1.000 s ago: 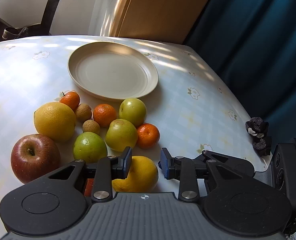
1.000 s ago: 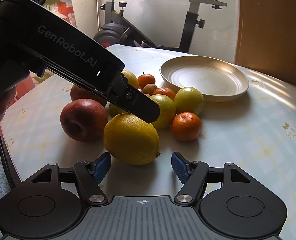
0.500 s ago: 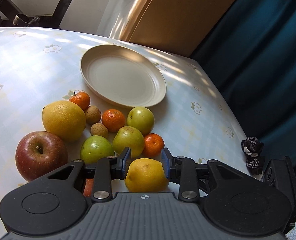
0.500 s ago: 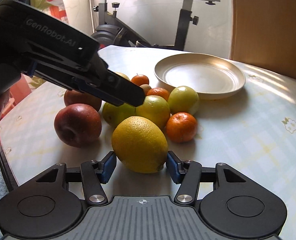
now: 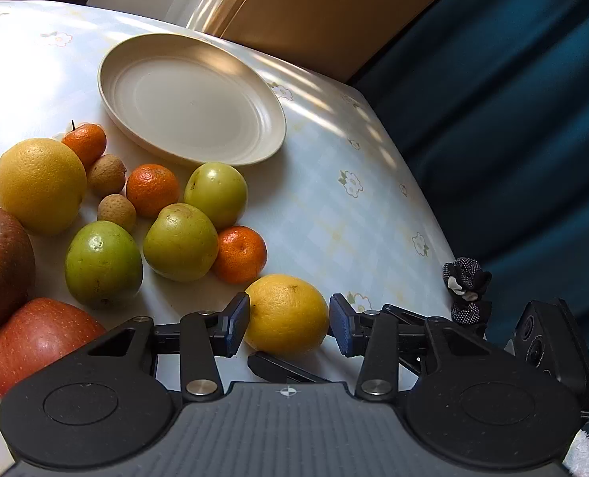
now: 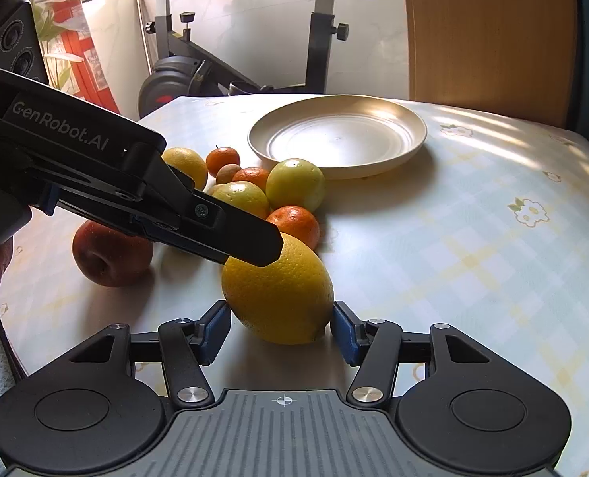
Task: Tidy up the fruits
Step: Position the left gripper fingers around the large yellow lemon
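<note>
My right claw [image 6: 281,326] has the big yellow lemon [image 6: 277,292] sitting between its two blue pads. The pads look snug on both sides of it, so I think I am holding it. The lemon rests on the table [image 6: 473,246], right in front of me.

My left claw [image 5: 289,325] is around the same lemon [image 5: 286,313] from the other side. Its jaws are opening, and I can see a small gap on the right side. One pad may be touching on the left; I cannot tell for sure.

To do this well, I should let the left claw move away first, so the two claws do not bump. Then I lift the lemon straight up, slowly. It is round and could slip or roll.

The empty plate [image 6: 409,135] is ahead of me, past the other fruit. The little orange [image 6: 294,220] is just behind the lemon. I should go over it, not through it.
</note>
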Available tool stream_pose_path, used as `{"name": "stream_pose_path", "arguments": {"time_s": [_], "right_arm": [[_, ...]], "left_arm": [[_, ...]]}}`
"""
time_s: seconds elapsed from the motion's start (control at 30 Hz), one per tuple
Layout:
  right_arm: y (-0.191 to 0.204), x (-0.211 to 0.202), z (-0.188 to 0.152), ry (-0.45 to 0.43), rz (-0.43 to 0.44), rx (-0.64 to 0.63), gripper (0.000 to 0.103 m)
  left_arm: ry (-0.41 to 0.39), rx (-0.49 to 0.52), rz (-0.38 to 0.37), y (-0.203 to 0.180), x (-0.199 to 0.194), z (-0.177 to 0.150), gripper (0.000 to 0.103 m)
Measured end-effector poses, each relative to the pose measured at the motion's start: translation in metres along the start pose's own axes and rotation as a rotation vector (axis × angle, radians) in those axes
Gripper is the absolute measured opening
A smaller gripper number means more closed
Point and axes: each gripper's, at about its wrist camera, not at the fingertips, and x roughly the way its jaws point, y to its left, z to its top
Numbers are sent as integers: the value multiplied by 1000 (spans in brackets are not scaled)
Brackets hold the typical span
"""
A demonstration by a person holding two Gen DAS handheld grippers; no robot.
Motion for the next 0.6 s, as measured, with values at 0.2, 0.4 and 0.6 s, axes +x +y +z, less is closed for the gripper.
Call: {"name": "stream_pose_path", "arguments": {"time_s": [0.2,0.4,0.6], "right_arm": [[-2,-9,-1,-17,-6,-16,51],[-8,-12,1,-24,11,-25,51],[-13,-16,2,-29,20,-35,50]], "left_arm": [[4,1,-5,4,-1,0,31],[1,16,-11,3,1,3,31],[14,42,-16,2,4,5,31]]}}
